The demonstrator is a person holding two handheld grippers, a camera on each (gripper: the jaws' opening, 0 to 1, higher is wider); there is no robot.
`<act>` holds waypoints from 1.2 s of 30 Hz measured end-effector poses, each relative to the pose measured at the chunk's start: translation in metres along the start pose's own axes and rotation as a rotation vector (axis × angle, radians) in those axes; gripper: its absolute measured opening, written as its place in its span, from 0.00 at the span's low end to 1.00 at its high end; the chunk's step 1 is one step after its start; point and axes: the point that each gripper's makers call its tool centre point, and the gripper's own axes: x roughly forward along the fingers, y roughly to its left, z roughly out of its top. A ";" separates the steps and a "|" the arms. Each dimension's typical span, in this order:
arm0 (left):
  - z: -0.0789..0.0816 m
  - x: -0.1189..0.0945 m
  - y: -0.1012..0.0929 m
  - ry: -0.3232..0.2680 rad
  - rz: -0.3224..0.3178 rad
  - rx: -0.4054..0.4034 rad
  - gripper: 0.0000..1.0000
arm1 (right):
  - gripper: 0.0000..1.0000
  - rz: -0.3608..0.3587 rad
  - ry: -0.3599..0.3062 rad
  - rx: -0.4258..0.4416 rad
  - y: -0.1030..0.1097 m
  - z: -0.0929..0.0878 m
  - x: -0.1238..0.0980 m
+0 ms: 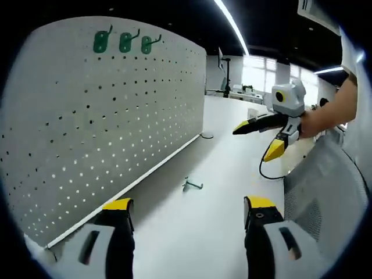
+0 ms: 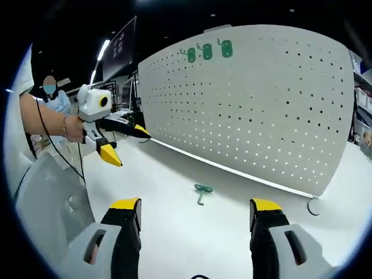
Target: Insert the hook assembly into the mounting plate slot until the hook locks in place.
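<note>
A small green hook (image 1: 191, 185) lies flat on the white table, a short way ahead of my left gripper (image 1: 189, 208), whose jaws stand wide open and hold nothing. In the right gripper view the same green hook (image 2: 202, 191) lies ahead of my right gripper (image 2: 196, 210), also open and holding nothing. The white pegboard (image 1: 104, 122) stands upright along the table with three green hooks (image 1: 124, 42) mounted near its top; the pegboard (image 2: 261, 99) and its three hooks (image 2: 207, 51) are seen again from the other side. Each gripper appears in the other's view, held up above the table, jaws parted.
A grey mesh chair back (image 1: 325, 192) stands at the right of the left gripper view and the chair back (image 2: 46, 197) at the left of the right one. A black cable (image 1: 264, 171) hangs from the right gripper. A person (image 2: 52, 96) stands far off.
</note>
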 end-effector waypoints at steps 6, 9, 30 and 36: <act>-0.001 0.021 -0.001 0.060 -0.055 0.033 0.79 | 0.74 -0.003 0.005 0.001 -0.001 0.000 0.000; -0.001 0.029 -0.001 0.083 -0.076 0.039 0.78 | 0.74 -0.005 0.004 0.001 -0.002 0.000 -0.001; -0.008 0.085 -0.008 0.290 -0.212 0.197 0.78 | 0.73 -0.009 0.025 -0.015 -0.003 -0.004 -0.003; -0.017 0.095 -0.005 0.344 -0.244 0.234 0.77 | 0.74 -0.008 0.028 -0.020 -0.005 -0.005 -0.005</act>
